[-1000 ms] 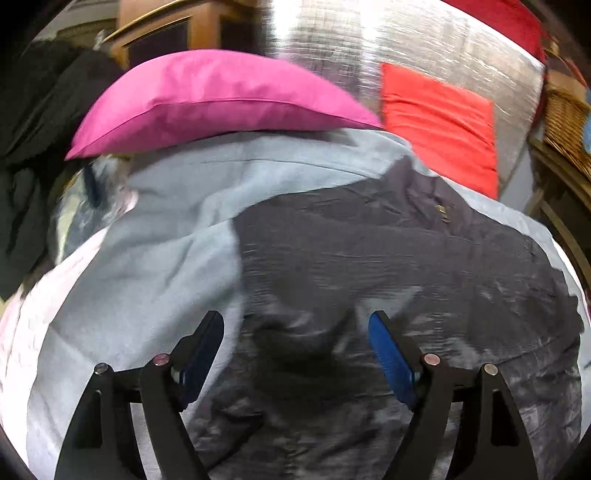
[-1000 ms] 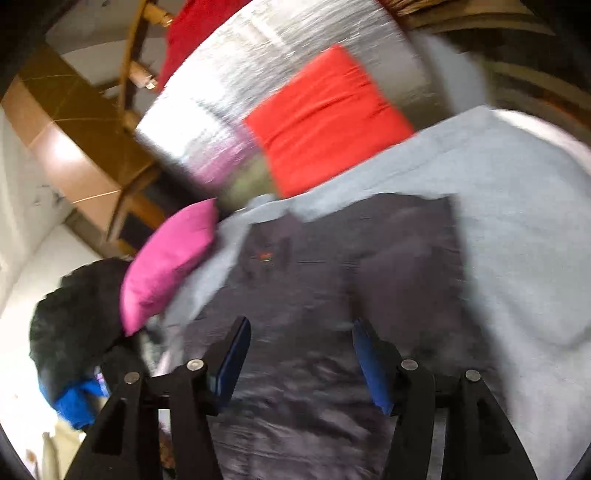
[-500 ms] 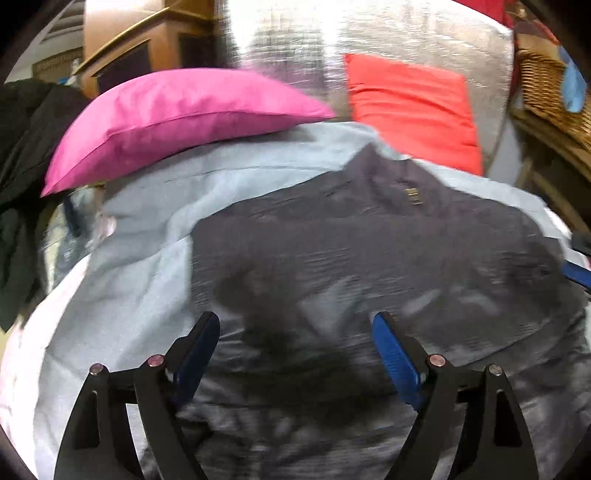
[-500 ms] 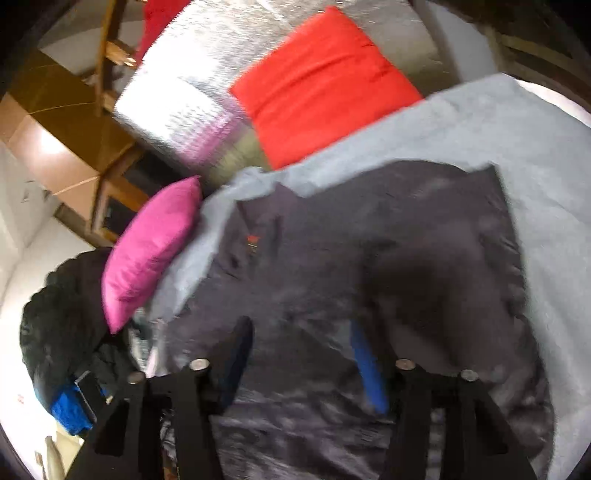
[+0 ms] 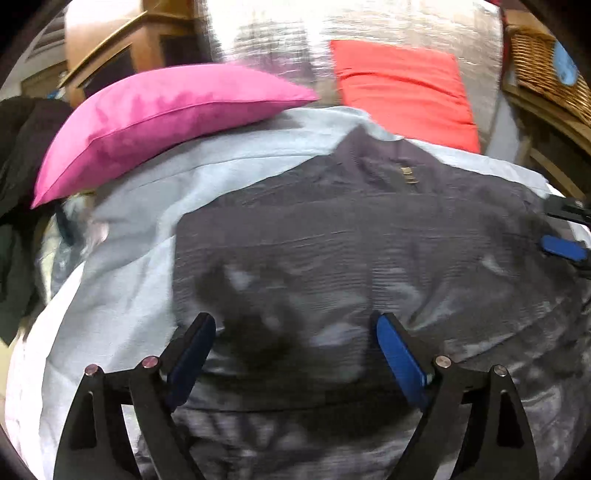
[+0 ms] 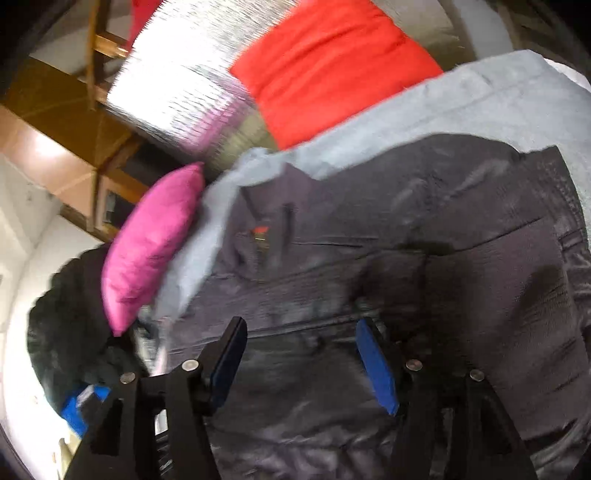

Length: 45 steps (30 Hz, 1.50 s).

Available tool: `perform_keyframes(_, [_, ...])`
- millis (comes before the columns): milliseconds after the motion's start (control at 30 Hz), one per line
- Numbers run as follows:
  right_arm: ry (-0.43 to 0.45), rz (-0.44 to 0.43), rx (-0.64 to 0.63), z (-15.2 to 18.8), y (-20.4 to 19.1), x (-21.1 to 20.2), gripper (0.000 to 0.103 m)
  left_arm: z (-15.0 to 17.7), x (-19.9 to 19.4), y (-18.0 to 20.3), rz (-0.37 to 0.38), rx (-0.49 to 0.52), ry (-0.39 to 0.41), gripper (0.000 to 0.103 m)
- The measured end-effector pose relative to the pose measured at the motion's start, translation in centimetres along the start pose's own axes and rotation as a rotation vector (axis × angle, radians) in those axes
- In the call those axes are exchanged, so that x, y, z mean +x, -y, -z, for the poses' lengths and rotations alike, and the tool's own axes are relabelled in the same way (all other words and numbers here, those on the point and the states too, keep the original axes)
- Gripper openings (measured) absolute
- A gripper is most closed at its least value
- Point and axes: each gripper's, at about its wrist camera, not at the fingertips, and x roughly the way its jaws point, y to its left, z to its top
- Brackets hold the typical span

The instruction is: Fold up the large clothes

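1. A dark grey garment (image 5: 351,240) lay spread flat on a pale blue sheet (image 5: 122,302), its collar end toward a pink pillow (image 5: 155,118) and a red cushion (image 5: 402,88).
2. The left tongs (image 5: 291,332) hung above the garment's middle, spreading wider, with nothing pinched between the blue pads (image 5: 399,358).
3. The right tongs (image 6: 299,343) hung above the same fabric, also spreading and gripping nothing.
4. In the left view the right tongs' blue tip showed at the garment's right edge.
5. A silver quilted panel (image 5: 369,26) stood behind the cushions.

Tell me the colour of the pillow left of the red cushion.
Pink pillow; clearest in the left wrist view.
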Motion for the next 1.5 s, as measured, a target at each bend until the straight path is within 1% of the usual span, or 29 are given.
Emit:
perform_keyframes(33, [-0.002,0.009,-0.01,0.2,0.1,0.0,0.073,0.1,0.7,-0.7,0.032,-0.044,-0.033,0.094])
perform_keyframes(100, [-0.058,0.06,-0.006,0.7,1.0,1.5,0.073,0.3,1.0,-2.2,0.094,-0.115,-0.067,0.094])
perform_keyframes(200, [-0.026,0.06,-0.032,1.3,0.0,0.3,0.073,0.2,-1.0,-3.6,0.101,-0.147,-0.014,0.094])
perform_keyframes(267, [-0.007,0.033,-0.063,1.9,-1.3,-1.2,0.073,0.8,-2.8,-5.2,0.109,-0.167,0.043,0.094])
perform_keyframes(333, [0.008,0.001,-0.101,2.6,-2.3,-2.9,0.073,1.4,-3.3,-7.1,0.078,-0.215,0.063,0.094])
perform_keyframes(400, [0.018,-0.025,-0.115,3.4,-2.7,-3.7,0.075,2.2,-2.2,-8.9,0.069,-0.281,0.016,0.094])
perform_keyframes(433, [0.009,-0.023,-0.115,4.0,-2.5,-3.7,0.078,2.5,-0.5,-9.2,0.055,-0.285,-0.058,0.093])
perform_keyframes(467, [-0.013,0.005,-0.122,4.2,-2.1,-3.2,0.078,3.2,1.5,-9.6,0.028,-0.282,-0.14,0.093])
perform_keyframes(500, [-0.04,0.044,-0.117,4.2,-1.6,-2.1,0.078,3.5,1.9,-9.9,0.044,-0.297,-0.15,0.093])
perform_keyframes(533, [-0.074,0.072,-0.086,4.4,-0.6,-0.9,0.078,3.7,1.7,-10.3,0.056,-0.317,-0.131,0.093])
perform_keyframes(567, [-0.083,0.057,-0.06,4.6,0.1,-0.6,0.077,3.5,1.4,-10.2,0.043,-0.317,-0.121,0.093])
perform_keyframes(633, [-0.049,0.045,-0.072,4.6,-0.5,-1.5,0.078,3.1,0.1,-10.1,0.037,-0.305,-0.076,0.093])
perform_keyframes(733, [-0.007,0.047,-0.131,4.4,-2.0,-3.4,0.078,2.9,-1.3,-10.8,0.056,-0.334,-0.013,0.093])
perform_keyframes(767, [0.002,0.035,-0.136,4.4,-2.2,-3.7,0.078,2.7,-1.2,-11.1,0.04,-0.343,-0.006,0.093])
perform_keyframes(800, [0.012,0.022,-0.141,4.3,-2.4,-4.0,0.078,3.0,-0.9,-11.6,0.017,-0.366,-0.02,0.093])
perform_keyframes(867, [0.004,0.066,-0.136,4.2,-1.8,-3.5,0.078,3.4,0.9,-12.7,0.003,-0.412,-0.087,0.093])
perform_keyframes(900, [-0.017,0.089,-0.118,4.0,-1.1,-2.5,0.078,3.8,1.7,-13.0,0.022,-0.429,-0.123,0.093])
perform_keyframes(933, [-0.043,0.086,-0.085,4.0,0.1,-1.5,0.077,4.1,2.0,-13.2,0.035,-0.443,-0.136,0.093])
perform_keyframes(1000, [-0.035,0.061,-0.056,4.0,0.7,-1.5,0.077,4.0,0.9,-13.2,0.02,-0.443,-0.105,0.093])
perform_keyframes(1067, [-0.003,0.039,-0.063,4.0,-0.4,-2.8,0.078,3.6,-0.2,-13.0,0.005,-0.429,-0.062,0.093])
perform_keyframes(1100, [0.01,0.024,-0.081,3.9,-0.9,-3.2,0.078,3.6,0.1,-12.8,-0.022,-0.415,-0.063,0.093])
perform_keyframes(1133, [0.018,0.024,-0.101,3.9,-1.3,-3.4,0.078,3.8,1.0,-12.9,-0.032,-0.408,-0.097,0.093])
perform_keyframes(1167, [0.019,0.043,-0.112,3.8,-1.3,-3.3,0.078,4.0,2.1,-13.0,-0.018,-0.418,-0.141,0.094])
perform_keyframes(1200, [0.0,0.087,-0.106,3.6,-0.9,-2.6,0.078,4.1,2.7,-13.1,-0.013,-0.427,-0.15,0.094])
perform_keyframes(1233, [-0.033,0.093,-0.087,3.5,0.0,-1.7,0.077,3.9,2.3,-13.0,-0.02,-0.424,-0.14,0.094])
perform_keyframes(1267, [-0.045,0.071,-0.062,3.5,1.0,-1.5,0.076,3.9,1.7,-12.9,-0.023,-0.424,-0.137,0.094])
perform_keyframes(1367, [0.014,0.042,-0.048,3.5,0.5,-4.2,0.077,3.7,-0.9,-13.4,0.017,-0.425,-0.089,0.093])
perform_keyframes(1433, [0.06,0.027,-0.074,4.0,0.0,-6.9,0.077,4.3,-2.7,-13.8,0.039,-0.412,-0.061,0.093])
perform_keyframes(1500, [0.071,0.034,-0.077,5.0,0.4,-9.6,0.077,5.8,-5.4,-14.5,0.038,-0.394,-0.028,0.093])
